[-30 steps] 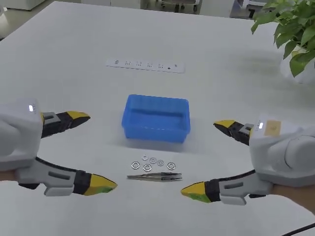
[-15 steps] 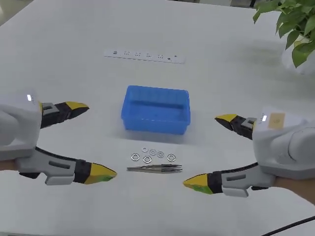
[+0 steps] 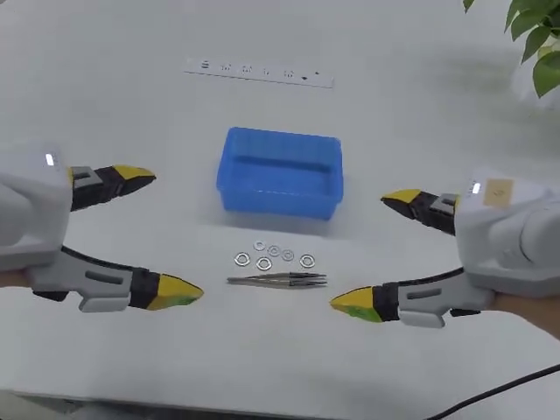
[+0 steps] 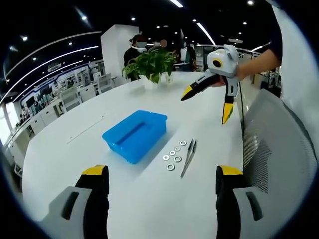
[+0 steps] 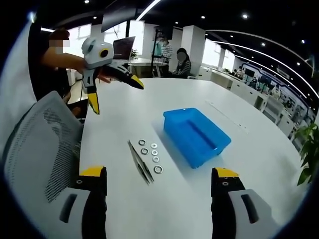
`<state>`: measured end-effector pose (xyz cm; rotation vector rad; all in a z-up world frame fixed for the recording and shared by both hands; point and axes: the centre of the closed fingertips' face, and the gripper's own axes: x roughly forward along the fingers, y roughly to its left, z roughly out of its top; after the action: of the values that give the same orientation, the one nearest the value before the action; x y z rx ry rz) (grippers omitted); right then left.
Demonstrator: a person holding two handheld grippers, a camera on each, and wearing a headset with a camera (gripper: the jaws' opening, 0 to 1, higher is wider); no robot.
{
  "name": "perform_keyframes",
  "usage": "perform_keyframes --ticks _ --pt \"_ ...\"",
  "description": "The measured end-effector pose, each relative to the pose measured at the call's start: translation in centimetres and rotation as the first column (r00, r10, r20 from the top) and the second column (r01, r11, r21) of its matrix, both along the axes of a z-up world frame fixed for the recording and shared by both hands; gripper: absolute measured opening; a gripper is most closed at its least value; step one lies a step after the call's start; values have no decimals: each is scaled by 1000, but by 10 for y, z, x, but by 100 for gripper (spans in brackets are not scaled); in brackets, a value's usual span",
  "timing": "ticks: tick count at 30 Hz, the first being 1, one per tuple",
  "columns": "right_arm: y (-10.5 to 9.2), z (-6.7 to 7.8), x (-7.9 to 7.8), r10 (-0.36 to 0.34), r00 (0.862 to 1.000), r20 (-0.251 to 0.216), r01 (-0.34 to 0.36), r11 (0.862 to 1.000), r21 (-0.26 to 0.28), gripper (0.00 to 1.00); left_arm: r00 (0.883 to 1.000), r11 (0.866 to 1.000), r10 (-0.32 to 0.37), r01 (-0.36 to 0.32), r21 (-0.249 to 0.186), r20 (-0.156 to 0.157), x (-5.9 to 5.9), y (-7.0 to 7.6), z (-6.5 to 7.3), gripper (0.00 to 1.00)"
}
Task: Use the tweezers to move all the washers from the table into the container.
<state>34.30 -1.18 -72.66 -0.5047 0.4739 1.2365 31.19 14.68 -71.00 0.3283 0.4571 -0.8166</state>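
Tweezers (image 3: 276, 280) of slim grey metal lie on the white table (image 3: 420, 105), long axis 9-to-3, at 6 o'clock of the small steel ring washers (image 3: 273, 256) and the blue plastic container (image 3: 280, 171). Left gripper (image 3: 175, 234) flanks them at 9 o'clock, right gripper (image 3: 357, 252) at 3 o'clock. Both sets of jaws are spread wide and empty. The right gripper appears slightly nearer.

A broad white table (image 3: 420, 114) spreads from near to far, with a white power strip (image 3: 258, 73) lying flat toward its far edge and a leafy potted plant (image 3: 535, 39) at its far right corner. A grey mesh chair (image 5: 44, 144) stands at the near side. Around it is an open-plan office: a dark ceiling with spot lights and long strip lights (image 4: 203, 29), white columns (image 4: 115, 50), rows of desks (image 4: 72, 94), and a seated person (image 5: 183, 62) far off
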Motion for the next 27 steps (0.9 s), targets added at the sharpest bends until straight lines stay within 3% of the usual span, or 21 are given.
perform_keyframes --ticks 6,15,19,21,25,27 --pt "8 -8 -5 54 998 -14 -55 998 -18 80 998 998 -69 69 -3 -4 -1 -14 -8 81" --pt "23 -20 -3 83 996 -32 -84 996 -29 72 990 990 -135 136 28 -33 4 -26 -31 78" --pt "29 -25 -5 108 993 -36 -109 994 -27 66 986 987 -161 161 -8 -52 3 -33 -35 75" --pt "34 -27 -9 124 991 -50 -125 992 -16 65 980 982 -186 188 26 -66 1 -34 -42 70" --pt "43 -34 -16 164 984 -64 -166 986 -23 61 969 973 -224 228 28 -105 -6 -44 -53 66" --pt "47 -39 -19 186 980 -71 -189 982 -29 61 964 968 -245 249 29 -99 -9 -49 -54 64"
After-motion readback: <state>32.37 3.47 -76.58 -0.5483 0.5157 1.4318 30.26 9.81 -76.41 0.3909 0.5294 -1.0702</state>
